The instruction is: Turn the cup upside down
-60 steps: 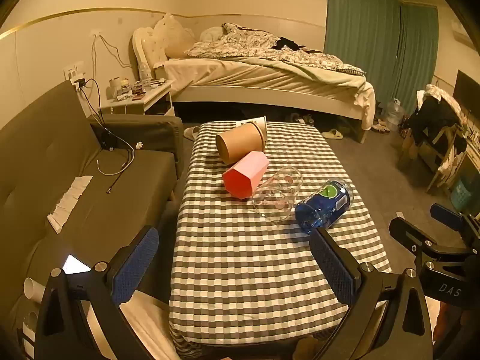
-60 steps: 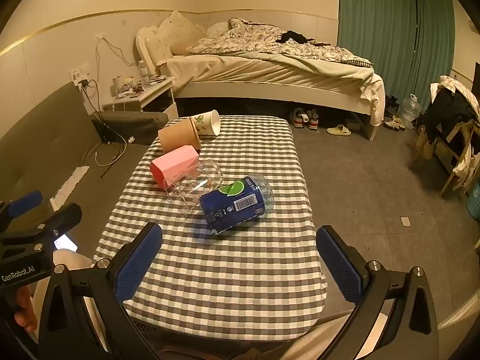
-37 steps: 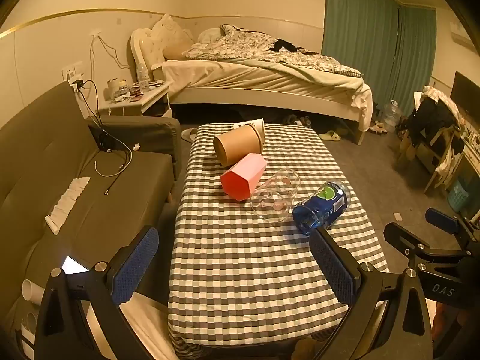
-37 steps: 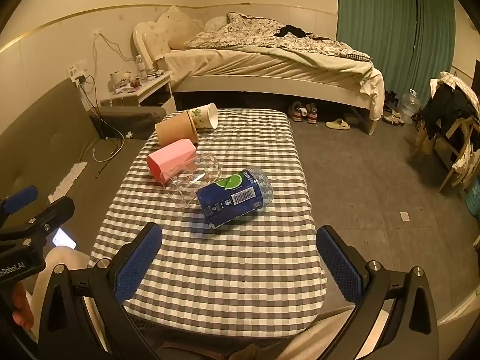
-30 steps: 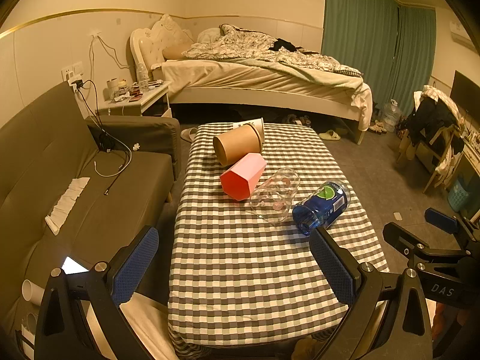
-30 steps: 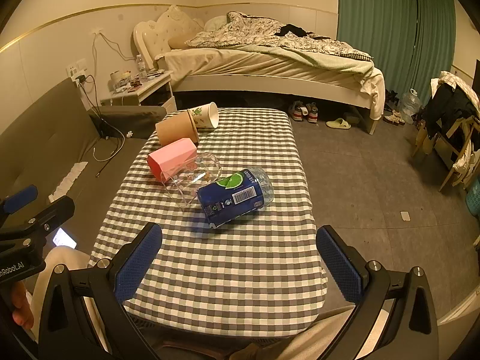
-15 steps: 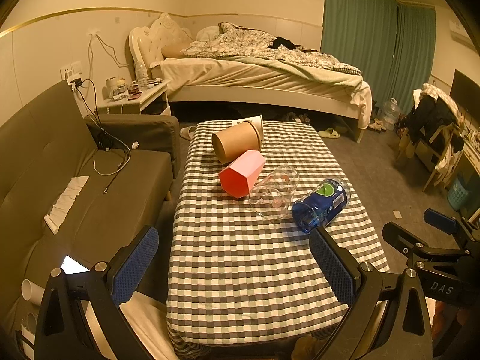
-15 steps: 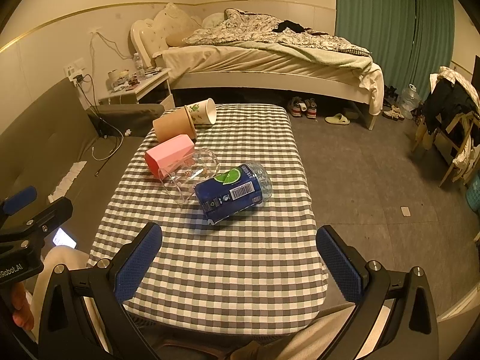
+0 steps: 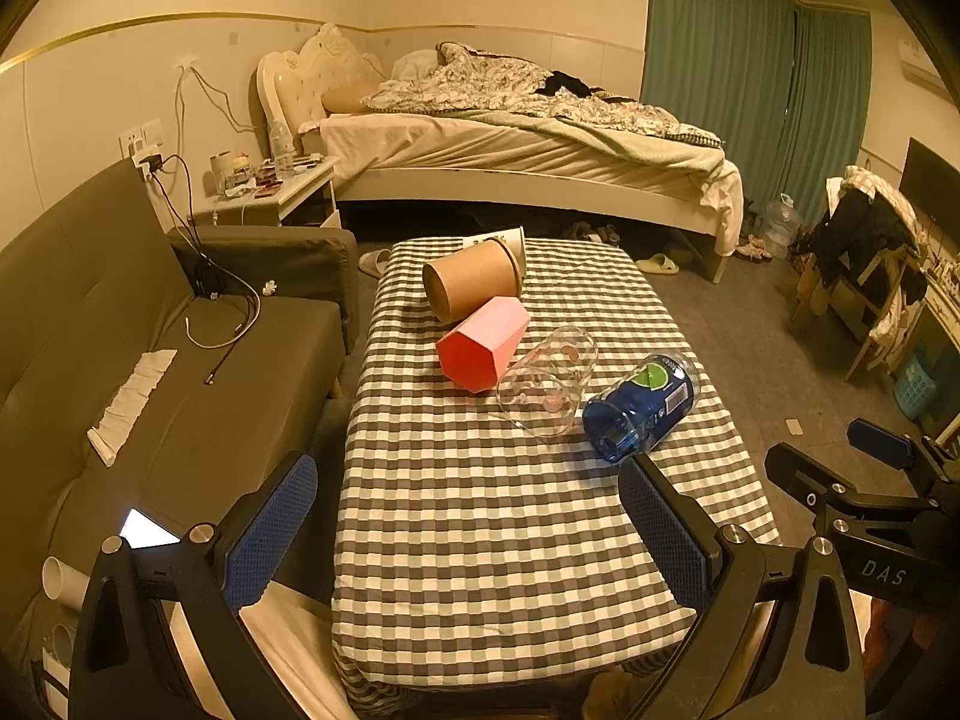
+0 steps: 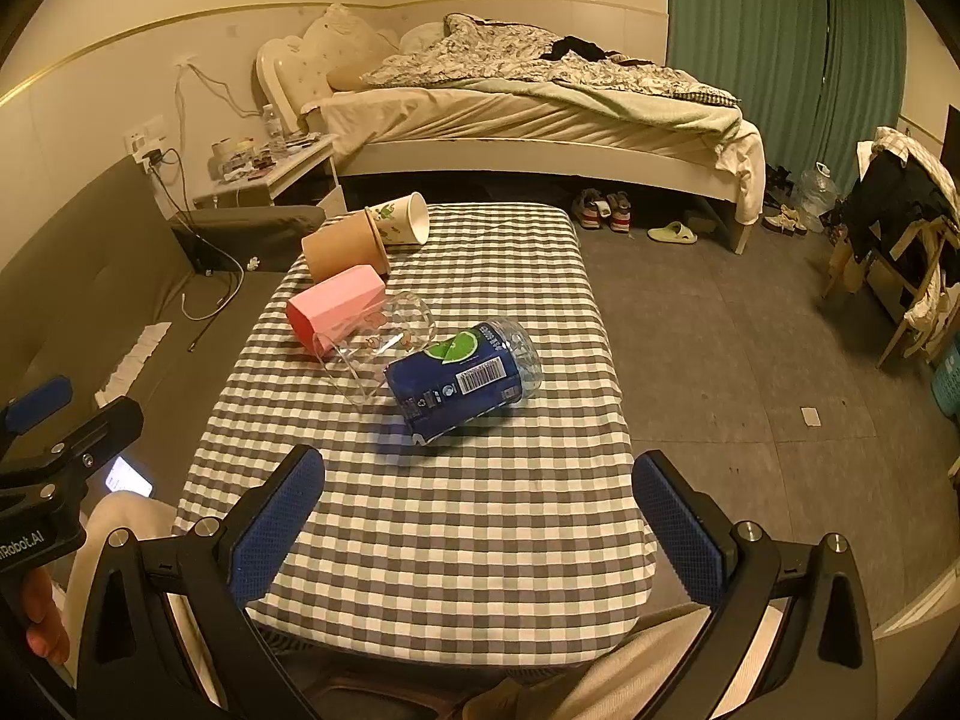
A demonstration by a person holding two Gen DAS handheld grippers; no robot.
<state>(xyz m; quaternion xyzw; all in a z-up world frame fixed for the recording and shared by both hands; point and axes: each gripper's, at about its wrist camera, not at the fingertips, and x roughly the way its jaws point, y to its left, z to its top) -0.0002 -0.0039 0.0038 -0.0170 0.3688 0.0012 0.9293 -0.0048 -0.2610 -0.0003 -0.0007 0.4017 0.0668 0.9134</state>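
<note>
Several cups lie on their sides in a row on the checkered table (image 9: 480, 516): a white printed paper cup (image 10: 403, 217), a brown paper cup (image 9: 471, 288), a pink faceted cup (image 9: 483, 343), a clear glass (image 9: 549, 381) and a blue labelled plastic cup (image 9: 642, 407). In the right wrist view the blue cup (image 10: 462, 381) lies nearest, with the glass (image 10: 378, 342), the pink cup (image 10: 333, 306) and the brown cup (image 10: 343, 249) behind it. My left gripper (image 9: 468, 528) is open and empty over the table's near end. My right gripper (image 10: 480, 522) is open and empty, short of the blue cup.
A grey sofa (image 9: 150, 360) with cables and a lit phone stands left of the table. A bed (image 9: 510, 150) and a nightstand (image 9: 270, 192) are behind it. Open floor (image 10: 750, 348) lies to the right, with a cluttered chair (image 10: 900, 228) beyond.
Both grippers have drawn back and risen slightly, so the table looks a little farther. The cups have not moved. Both grippers stay open.
</note>
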